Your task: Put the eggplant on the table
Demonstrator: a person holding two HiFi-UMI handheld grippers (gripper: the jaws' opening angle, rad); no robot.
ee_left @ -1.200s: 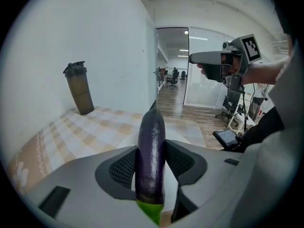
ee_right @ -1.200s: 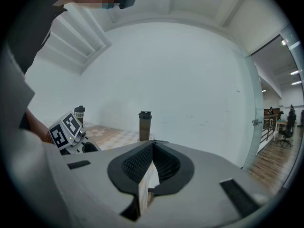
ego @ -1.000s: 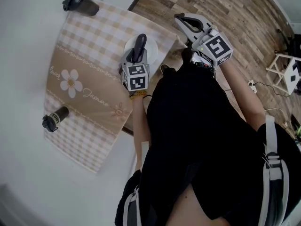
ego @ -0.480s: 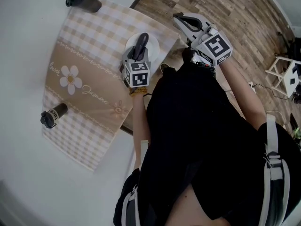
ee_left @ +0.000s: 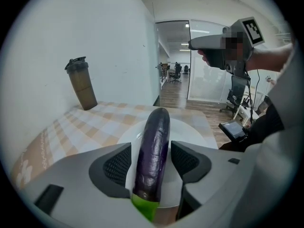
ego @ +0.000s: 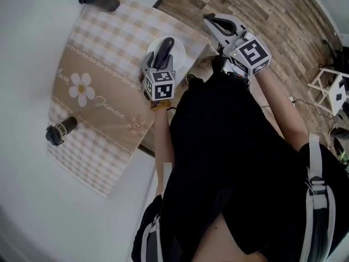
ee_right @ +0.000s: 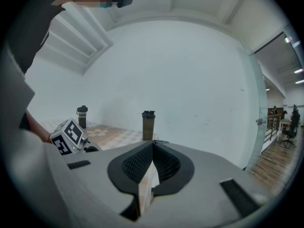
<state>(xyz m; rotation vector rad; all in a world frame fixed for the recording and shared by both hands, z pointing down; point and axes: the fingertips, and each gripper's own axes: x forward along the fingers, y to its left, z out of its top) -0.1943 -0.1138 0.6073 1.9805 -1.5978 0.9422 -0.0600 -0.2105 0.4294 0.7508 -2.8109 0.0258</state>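
Left gripper: the jaws have just been opening and now stand wide, with the pads clear of the eggplant on both sides and gripping nothing.
Eggplant: it lies lengthwise between those jaws at low centre of the left gripper view, green stem end nearest, resting on the white plate.
Eggplant risk: it is round and smooth, so a pad brushing it as the gripper shifts would likely roll it off the plate.
White plate: it sits on the checked cloth close to the table's edge — a nudge could slide it toward the floor.
Shaker bottle: upper left and well apart, so little hazard.
Right gripper: at upper right of the head view, over the floor — jaws together, empty.
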